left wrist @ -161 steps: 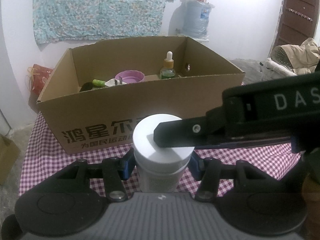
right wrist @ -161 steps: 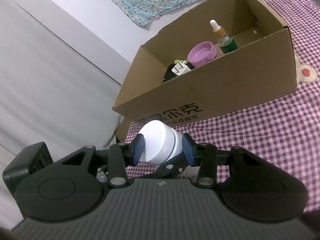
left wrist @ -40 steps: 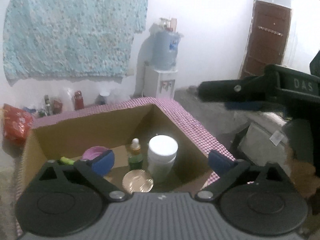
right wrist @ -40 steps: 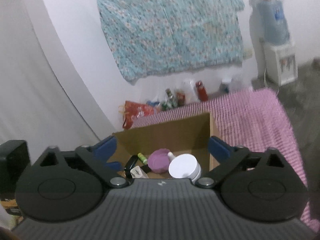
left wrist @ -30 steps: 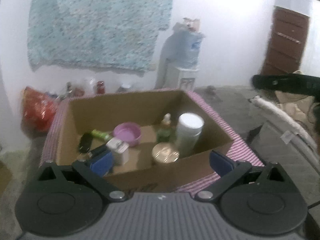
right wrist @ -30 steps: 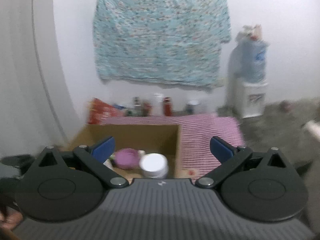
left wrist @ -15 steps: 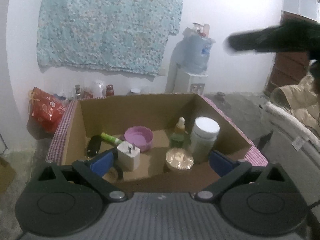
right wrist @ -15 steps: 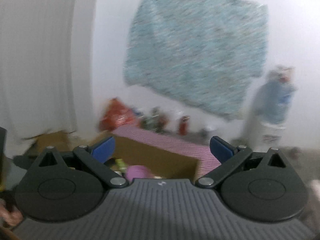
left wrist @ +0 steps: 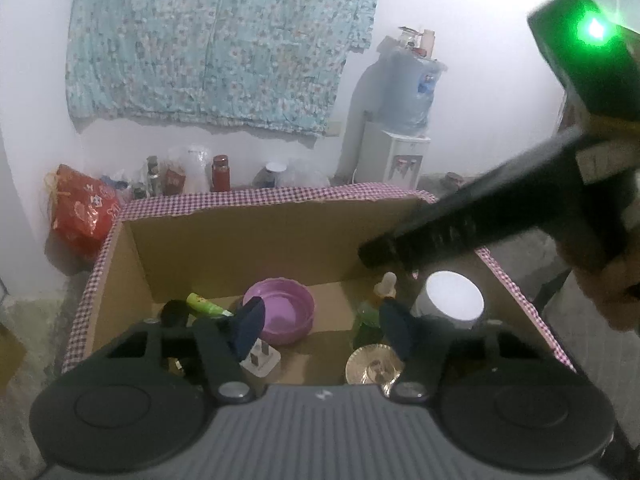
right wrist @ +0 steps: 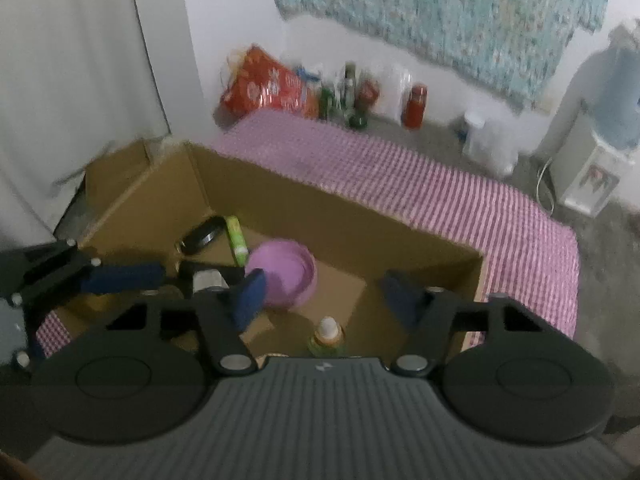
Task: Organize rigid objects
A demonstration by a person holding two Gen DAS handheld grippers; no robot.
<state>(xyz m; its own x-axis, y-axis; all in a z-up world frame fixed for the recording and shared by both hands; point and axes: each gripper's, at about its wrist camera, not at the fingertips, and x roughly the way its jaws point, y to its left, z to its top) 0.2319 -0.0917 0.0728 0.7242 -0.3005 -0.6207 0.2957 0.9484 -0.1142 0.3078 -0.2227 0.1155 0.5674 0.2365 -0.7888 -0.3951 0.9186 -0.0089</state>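
Observation:
An open cardboard box (left wrist: pixel 260 248) (right wrist: pixel 340 220) stands on the checked cloth. In it lie a purple bowl (left wrist: pixel 280 314) (right wrist: pixel 286 276), a white jar (left wrist: pixel 454 300), a dropper bottle (left wrist: pixel 386 284) (right wrist: pixel 328 332), a gold lid (left wrist: pixel 374 368), a white plug (left wrist: pixel 262 356), a green tube (left wrist: pixel 208 304) (right wrist: pixel 236 238) and a black item (left wrist: pixel 176 310). My left gripper (left wrist: pixel 322 328) hovers over the box's near side, its jaws closing with nothing between them. My right gripper (right wrist: pixel 325 294) hangs above the bottle, also closing on nothing. One of its fingers (left wrist: pixel 420 240) crosses the left wrist view.
A pink checked cloth (right wrist: pixel 440 200) covers the table beyond the box. On the floor by the wall stand a red bag (left wrist: pixel 84 208), several bottles (left wrist: pixel 220 172) and a water dispenser (left wrist: pixel 400 120). A person's hand (left wrist: pixel 608 280) grips the right tool.
Both pairs of jaws have narrowed from wide open. The right gripper has swung in over the box and tipped down. The left gripper has come nearer the box.

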